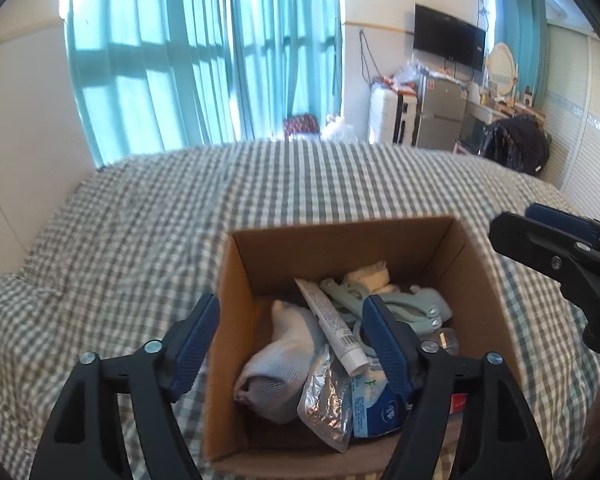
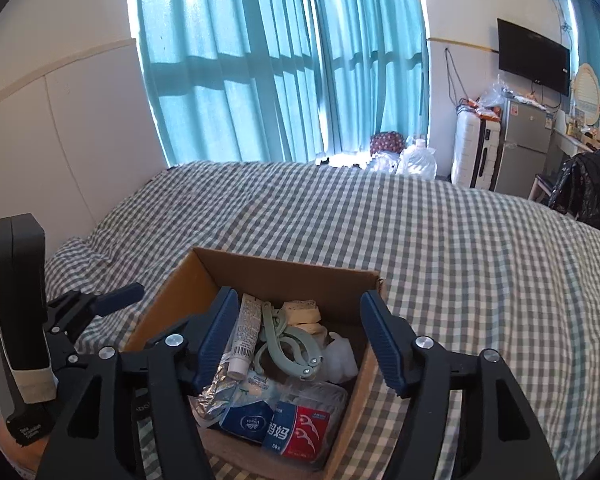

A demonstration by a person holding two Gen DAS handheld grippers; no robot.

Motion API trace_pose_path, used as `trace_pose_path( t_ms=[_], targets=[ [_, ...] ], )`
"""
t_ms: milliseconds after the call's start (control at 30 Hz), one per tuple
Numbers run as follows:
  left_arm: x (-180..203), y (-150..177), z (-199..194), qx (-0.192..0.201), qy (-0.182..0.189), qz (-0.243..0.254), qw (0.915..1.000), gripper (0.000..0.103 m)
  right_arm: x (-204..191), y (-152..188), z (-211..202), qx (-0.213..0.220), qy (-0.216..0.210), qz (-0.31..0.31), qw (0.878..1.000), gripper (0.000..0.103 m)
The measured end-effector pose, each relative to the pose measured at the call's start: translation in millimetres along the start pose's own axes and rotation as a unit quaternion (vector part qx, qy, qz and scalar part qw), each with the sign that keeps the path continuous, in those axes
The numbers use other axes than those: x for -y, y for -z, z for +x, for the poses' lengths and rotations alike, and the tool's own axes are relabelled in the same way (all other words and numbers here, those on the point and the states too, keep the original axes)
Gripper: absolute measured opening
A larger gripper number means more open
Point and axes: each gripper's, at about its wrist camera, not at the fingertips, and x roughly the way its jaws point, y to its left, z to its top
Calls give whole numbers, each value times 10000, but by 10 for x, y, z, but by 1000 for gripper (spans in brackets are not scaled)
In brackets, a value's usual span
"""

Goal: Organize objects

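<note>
An open cardboard box (image 1: pixel 340 240) sits on the checked bed; it also shows in the right wrist view (image 2: pixel 284 270). Inside lie a white tube (image 1: pixel 334 326) (image 2: pixel 244 334), pale green clips (image 1: pixel 404 308) (image 2: pixel 288 344), a white mesh bundle (image 1: pixel 284 364), a silver foil pouch (image 1: pixel 324 404) (image 2: pixel 212 394), a blue tissue pack (image 1: pixel 380 408) (image 2: pixel 246 418) and a red-and-blue floss pick pack (image 2: pixel 300 432). My left gripper (image 1: pixel 292 344) is open and empty above the box's left part. My right gripper (image 2: pixel 300 338) is open and empty above the box; it also shows in the left wrist view (image 1: pixel 548 236).
The grey-and-white checked bedspread (image 1: pixel 140 240) (image 2: pixel 460 260) spreads around the box. Teal curtains (image 2: pixel 280 60) hang behind. A suitcase (image 2: pixel 470 148), small fridge (image 2: pixel 524 144), wall TV (image 2: pixel 534 56) and a dark jacket on a chair (image 2: pixel 584 184) stand beyond the bed at the right.
</note>
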Motion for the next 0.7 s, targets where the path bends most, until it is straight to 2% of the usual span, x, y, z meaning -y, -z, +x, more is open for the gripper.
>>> trace_pose_path(
  t_ms=[167,300,433,500,700],
  targets=[
    [-17,-109,-449,439,-123,-23,9990,97,-9,-39,-478,304,152,-65,9994,79],
    [-11,-150,-844,823,-197,17,9964,103,-12,-50,-931,629,290,-83,9976,90],
    [-2,-129,-1205,1118,-192,-43,9935,103,-19,-26,-1367,929,391,-25,9949,95],
    [2,-107,-1367,1257,-174,-92,9919,103,-42,5,-1587,1093,474,-33,9929,103],
    [2,55,-1781,1591,-125,-275,9868,103,-152,177,-2065,1458,730,-173,9865,103]
  ],
)
